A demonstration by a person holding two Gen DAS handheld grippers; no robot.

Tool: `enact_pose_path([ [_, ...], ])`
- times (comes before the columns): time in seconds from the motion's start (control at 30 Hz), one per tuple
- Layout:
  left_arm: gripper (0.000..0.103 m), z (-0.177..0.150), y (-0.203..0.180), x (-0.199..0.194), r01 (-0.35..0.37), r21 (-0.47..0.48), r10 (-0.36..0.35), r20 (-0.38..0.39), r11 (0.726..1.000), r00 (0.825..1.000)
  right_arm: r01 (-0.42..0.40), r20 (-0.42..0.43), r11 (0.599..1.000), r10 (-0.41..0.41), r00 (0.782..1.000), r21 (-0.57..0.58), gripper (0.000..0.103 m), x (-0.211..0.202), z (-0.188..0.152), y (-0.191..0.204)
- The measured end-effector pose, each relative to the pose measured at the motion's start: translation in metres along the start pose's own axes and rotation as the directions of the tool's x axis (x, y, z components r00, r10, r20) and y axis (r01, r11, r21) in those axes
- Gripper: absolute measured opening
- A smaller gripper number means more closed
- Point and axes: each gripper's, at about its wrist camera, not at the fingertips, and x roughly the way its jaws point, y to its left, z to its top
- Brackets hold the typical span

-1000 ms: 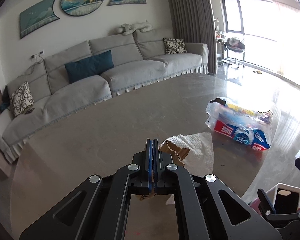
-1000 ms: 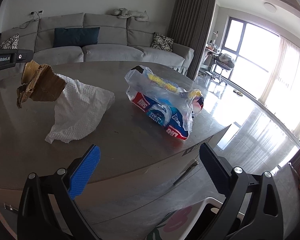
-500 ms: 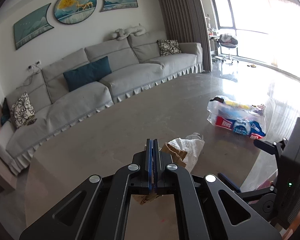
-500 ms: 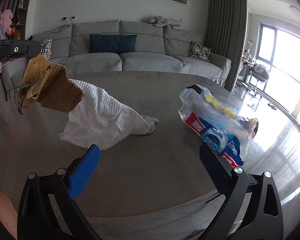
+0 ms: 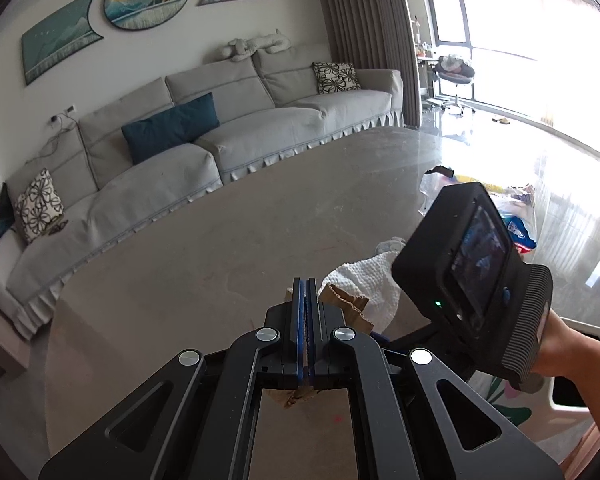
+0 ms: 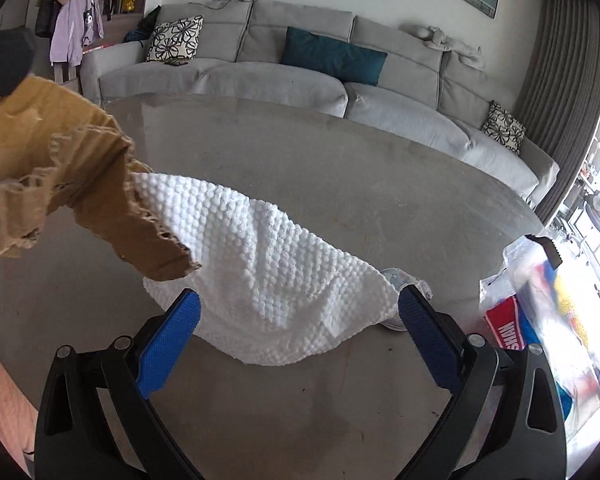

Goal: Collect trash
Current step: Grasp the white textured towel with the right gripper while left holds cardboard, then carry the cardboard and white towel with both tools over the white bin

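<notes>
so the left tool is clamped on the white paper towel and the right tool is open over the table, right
Not quite: the left tool is clamped on the torn cardboard, as the left wrist view shows. The white paper towel lies beside it. The right tool is open.

Brown torn cardboard (image 6: 80, 184), left of frame. White dimpled towel (image 6: 276, 280), centre. Clear bag (image 6: 548, 320) with red, blue, yellow packs, right edge. Grey table (image 6: 300, 168). Grey sofa (image 6: 260, 72), teal cushion (image 6: 332, 60), black-and-white floral pillows (image 6: 174, 38). Blue pads (image 6: 168, 344) on black gripper.
</notes>
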Motion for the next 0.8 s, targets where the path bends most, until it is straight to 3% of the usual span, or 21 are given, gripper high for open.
enact_pose_path([
  [0.03, 0.002, -0.001, 0.001, 0.002, 0.001, -0.003, -0.001, -0.004, 1.000, 1.000, 0.003, -0.012, 1.000, -0.003, 1.000, 0.002, 0.097, 0.005, 0.000, 0.001],
  [0.07, 0.002, -0.002, 0.001, 0.004, 0.001, -0.003, -0.001, -0.009, 1.000, 1.000, 0.006, -0.020, 1.000, -0.006, 1.000, 0.003, 0.077, 0.008, -0.003, 0.002],
  [0.1, 0.002, -0.003, 0.002, 0.005, 0.004, -0.007, -0.004, -0.014, 1.000, 1.000, -0.002, -0.030, 1.000, 0.002, 1.000, 0.008, 0.035, 0.012, -0.005, 0.003],
  [0.13, 0.002, -0.004, 0.002, 0.007, 0.008, -0.011, -0.008, -0.018, 1.000, 1.000, 0.012, -0.037, 1.000, -0.011, 0.999, 0.020, 0.012, 0.013, -0.006, 0.002],
  [0.17, 0.002, -0.006, 0.002, 0.008, 0.006, -0.008, -0.006, -0.021, 1.000, 1.000, 0.007, -0.038, 0.999, -0.006, 0.999, 0.037, 0.005, 0.013, -0.007, 0.001],
  [0.33, 0.002, -0.007, 0.003, 0.008, 0.009, -0.015, -0.010, -0.024, 1.000, 1.000, -0.022, 0.003, 0.998, 0.022, 1.000, 0.063, 0.004, -0.011, -0.019, 0.000],
  [0.63, 0.002, -0.011, 0.000, 0.008, -0.010, 0.001, 0.010, -0.021, 1.000, 1.000, 0.151, 0.119, 0.985, -0.160, 0.980, 0.082, 0.004, -0.072, -0.006, -0.017],
  [0.8, 0.002, -0.014, -0.005, 0.014, -0.013, 0.000, 0.013, -0.037, 1.000, 0.999, 0.170, 0.174, 0.976, -0.192, 0.966, 0.135, 0.004, -0.102, 0.006, -0.035],
])
